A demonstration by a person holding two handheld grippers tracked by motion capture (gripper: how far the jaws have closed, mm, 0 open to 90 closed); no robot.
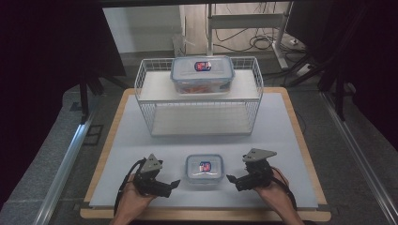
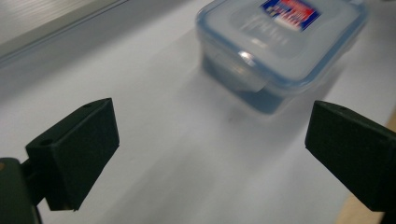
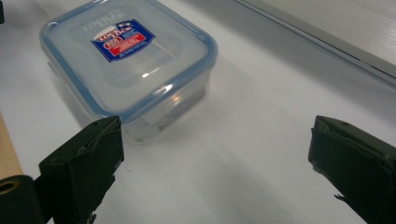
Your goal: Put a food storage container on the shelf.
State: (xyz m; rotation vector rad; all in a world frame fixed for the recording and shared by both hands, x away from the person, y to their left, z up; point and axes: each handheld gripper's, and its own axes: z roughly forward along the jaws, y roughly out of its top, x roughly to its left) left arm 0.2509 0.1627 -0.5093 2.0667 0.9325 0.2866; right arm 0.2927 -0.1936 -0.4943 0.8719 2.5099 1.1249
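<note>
1. Small food container (image 1: 203, 168): clear body, blue-rimmed lid, red-and-blue label.
2. Large food container (image 1: 202, 73): clear with blue rim, red-and-blue label, orange contents.
3. Wire rack (image 1: 150, 101): white grid.
4. Table mat (image 1: 281, 126): pale grey-blue; table edge (image 1: 300, 129) light wood.
5. Left gripper (image 1: 172, 184) and right gripper (image 1: 233, 178): black, with grey plates.

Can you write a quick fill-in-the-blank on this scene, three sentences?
1. The small container sits on the table mat between the two ____.
2. The large container rests on the ____ shelf of the wire rack.
3. The left gripper and right gripper both have their jaws ____.

Missing words: grippers; top; open
</note>
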